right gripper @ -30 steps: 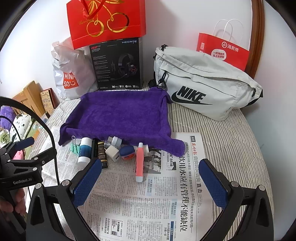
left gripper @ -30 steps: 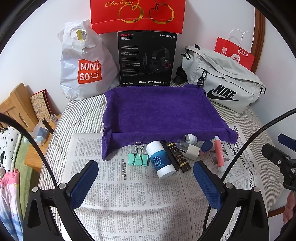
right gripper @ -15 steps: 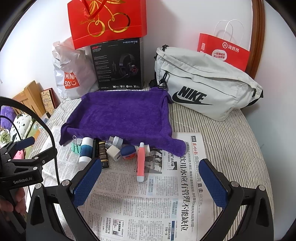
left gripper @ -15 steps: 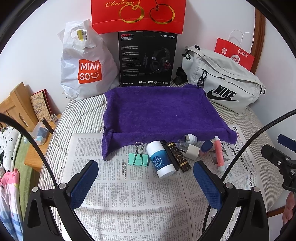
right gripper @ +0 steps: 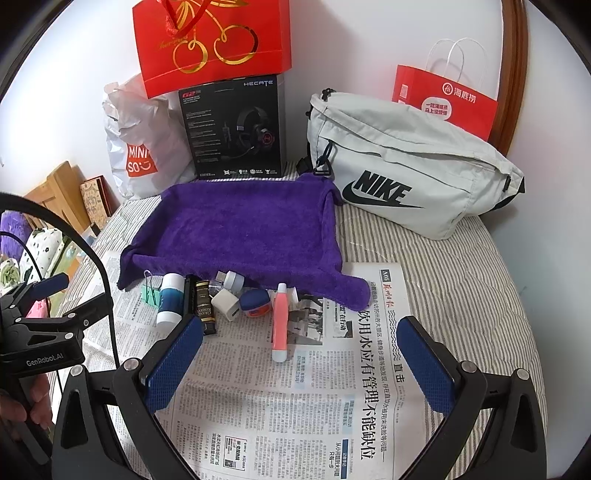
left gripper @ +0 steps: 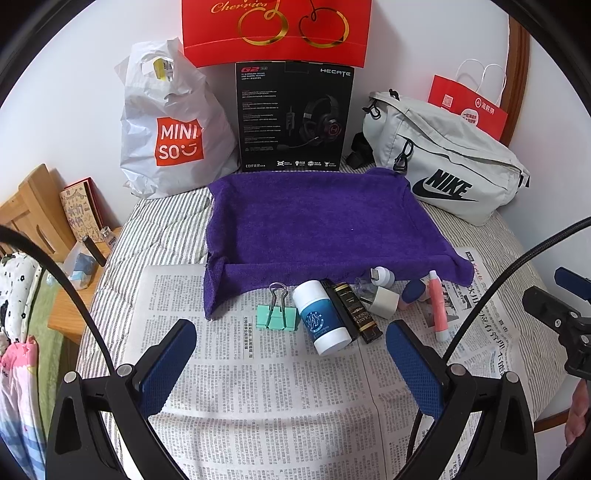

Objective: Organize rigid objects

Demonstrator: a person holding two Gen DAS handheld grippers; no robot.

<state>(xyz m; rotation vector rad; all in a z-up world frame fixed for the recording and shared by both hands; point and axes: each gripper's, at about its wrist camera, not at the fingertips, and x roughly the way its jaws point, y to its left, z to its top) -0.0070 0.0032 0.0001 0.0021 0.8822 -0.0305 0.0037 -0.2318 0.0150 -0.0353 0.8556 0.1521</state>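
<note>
Left gripper [left gripper: 290,349] is hanging over the newspaper [left gripper: 258,406] with jaws spread wide, holding nothing; the right gripper [right gripper: 299,354] is doing the same, wide and empty. Both are sitting just short of the row of small items lying along the near edge of the purple towel [left gripper: 314,221].

From the left: a mint binder clip [left gripper: 277,315], a white-and-blue tube [left gripper: 322,317], a black-and-gold box [left gripper: 356,310], a white charger cube [left gripper: 382,301], a small white-capped bottle [left gripper: 382,275], a blue jar [right gripper: 254,302] and a pink-and-white pen-like stick [right gripper: 279,321]. None is on the towel yet, so organizing is looking barely started.

Likely step: picking the first item and moving it onto the towel. The tube is lying nearest the left jaws and the pink stick nearest the right. Judging by shape, it pays to be closing across the narrow width of each, not the length, and coming in low so the round tube is not rolling off. The tube and black box are touching, so slipping a finger between them needs care.

Readable writing: "GRAND RESERVE" on the black box, "MINISO" on the white plastic bag [left gripper: 166,136], "HECATE", "G2" and "EDIFIER" on the headset box [left gripper: 293,118], "NIKE" on the grey bag [right gripper: 406,173], "Cherries" on the red gift bag [left gripper: 277,29], and "GenRobot.AI" on the left gripper's body in the right view. The small red paper bag [right gripper: 443,99] and the newspaper are carrying Chinese print.
</note>
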